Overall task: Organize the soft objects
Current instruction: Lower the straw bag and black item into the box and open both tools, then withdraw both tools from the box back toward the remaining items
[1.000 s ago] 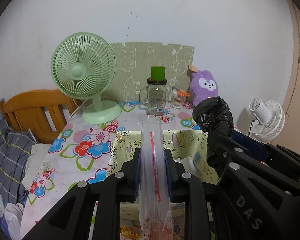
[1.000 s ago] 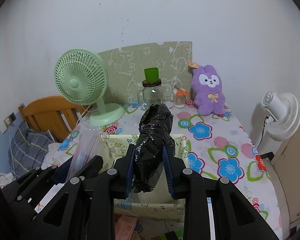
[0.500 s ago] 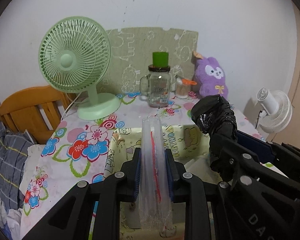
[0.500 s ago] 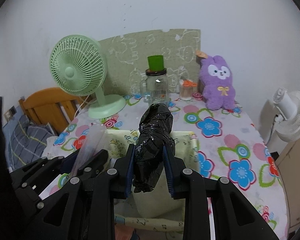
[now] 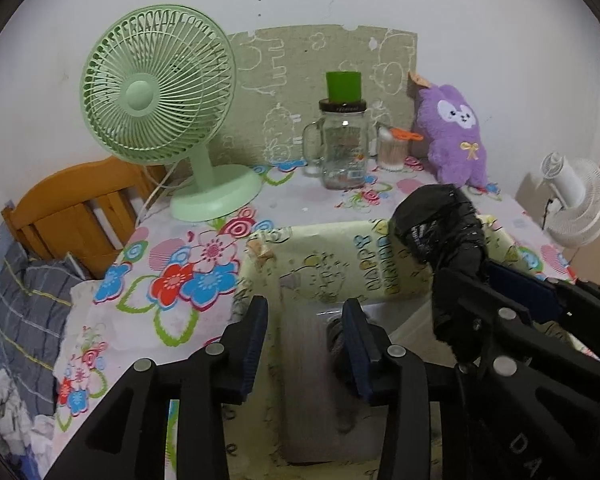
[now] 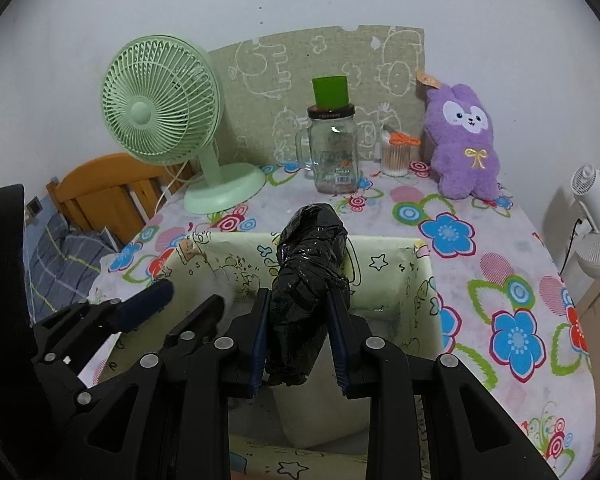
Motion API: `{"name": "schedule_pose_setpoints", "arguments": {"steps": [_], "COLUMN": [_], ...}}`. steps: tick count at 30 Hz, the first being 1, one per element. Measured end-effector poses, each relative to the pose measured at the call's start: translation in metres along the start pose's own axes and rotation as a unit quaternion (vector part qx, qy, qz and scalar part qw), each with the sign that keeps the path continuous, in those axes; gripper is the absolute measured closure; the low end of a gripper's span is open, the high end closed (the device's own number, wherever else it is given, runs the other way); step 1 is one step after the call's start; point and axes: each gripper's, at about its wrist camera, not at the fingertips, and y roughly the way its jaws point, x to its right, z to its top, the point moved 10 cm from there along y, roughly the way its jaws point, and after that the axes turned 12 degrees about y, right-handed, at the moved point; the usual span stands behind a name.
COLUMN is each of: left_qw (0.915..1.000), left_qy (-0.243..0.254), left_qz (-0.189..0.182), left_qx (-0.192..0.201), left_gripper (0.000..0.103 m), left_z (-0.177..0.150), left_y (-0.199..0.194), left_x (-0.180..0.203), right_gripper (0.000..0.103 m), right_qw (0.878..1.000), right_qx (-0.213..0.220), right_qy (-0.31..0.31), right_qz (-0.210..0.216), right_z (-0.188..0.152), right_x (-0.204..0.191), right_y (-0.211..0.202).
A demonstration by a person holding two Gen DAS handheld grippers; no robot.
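Observation:
My left gripper (image 5: pixel 304 308) hangs over a pale yellow-green patterned box (image 5: pixel 320 236) on the flowered table, its jaws opening. A blurred, translucent clear bag (image 5: pixel 312 368) lies low inside the box beneath them, and neither pad touches it. My right gripper (image 6: pixel 300 300) is shut on a crumpled black plastic bag (image 6: pixel 312 248), held upright over the same box (image 6: pixel 380 240). In the left wrist view the black bag (image 5: pixel 436 220) and the right gripper (image 5: pixel 480 276) stand at the right. In the right wrist view the left gripper (image 6: pixel 184 300) shows at the left with its jaws apart.
Behind the box stand a green fan (image 5: pixel 156 92), a glass jar (image 5: pixel 342 148) with a green cup on top, a cotton swab pot (image 5: pixel 392 152) and a purple plush (image 5: pixel 456 136). A white fan (image 5: pixel 576 200) is at the right. A wooden chair (image 5: pixel 72 208) and bedding are at the left.
The left gripper has let go of the clear bag with the red strip, and its jaws now stand apart. Both grippers have sunk closer to the box.

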Motion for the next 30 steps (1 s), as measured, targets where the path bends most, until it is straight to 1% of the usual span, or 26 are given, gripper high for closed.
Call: {"name": "schedule_pose_setpoints", "arguments": {"steps": [2,6,10,12,13,14,15,17,22,26,30], "left_qw": [1.0000,0.9998,0.9997,0.9997,0.9996,0.9996,0.9996,0.9996,0.9997,0.9997,0.9996], "left_qy": [0.003,0.013,0.018,0.016,0.016,0.015,0.013,0.014,0.011,0.006,0.004], "left_qz": [-0.001,-0.014,-0.016,-0.021,-0.021,-0.022,-0.024,-0.023,-0.016,-0.017,-0.015], "left_qx": [0.000,0.002,0.002,0.002,0.002,0.003,0.004,0.005,0.011,0.016,0.025], "left_gripper": [0.062,0.046,0.042,0.040,0.040,0.040,0.040,0.038,0.033,0.031,0.027], "left_z": [-0.001,-0.003,-0.004,-0.004,-0.005,-0.005,-0.005,-0.005,-0.004,-0.003,-0.002], "left_y": [-0.001,-0.004,-0.008,-0.009,-0.010,-0.011,-0.012,-0.015,-0.023,-0.030,-0.040], "left_x": [-0.001,0.006,0.009,0.009,0.009,0.008,0.008,0.008,0.008,0.008,0.009], "right_gripper": [0.072,0.072,0.071,0.063,0.051,0.034,0.028,0.025,0.023,0.017,0.016], "right_qw": [1.000,1.000,1.000,1.000,1.000,1.000,1.000,1.000,1.000,1.000,1.000], "right_qx": [0.001,0.000,-0.003,-0.006,-0.006,-0.004,-0.001,0.010,0.010,0.018,0.025], "right_qy": [0.003,0.002,0.000,-0.002,-0.002,-0.003,-0.004,-0.007,-0.006,-0.007,-0.008], "right_qz": [-0.003,-0.001,0.002,0.014,0.017,0.018,0.017,0.012,0.012,0.011,0.010], "right_z": [-0.001,-0.004,-0.005,-0.006,-0.006,-0.006,-0.006,-0.004,-0.003,-0.001,0.000], "right_x": [0.000,0.000,-0.001,-0.003,-0.004,-0.004,-0.005,-0.005,-0.004,-0.004,-0.003], "right_y": [0.001,0.002,0.002,0.001,0.000,-0.002,-0.004,-0.009,-0.015,-0.025,-0.035]}}
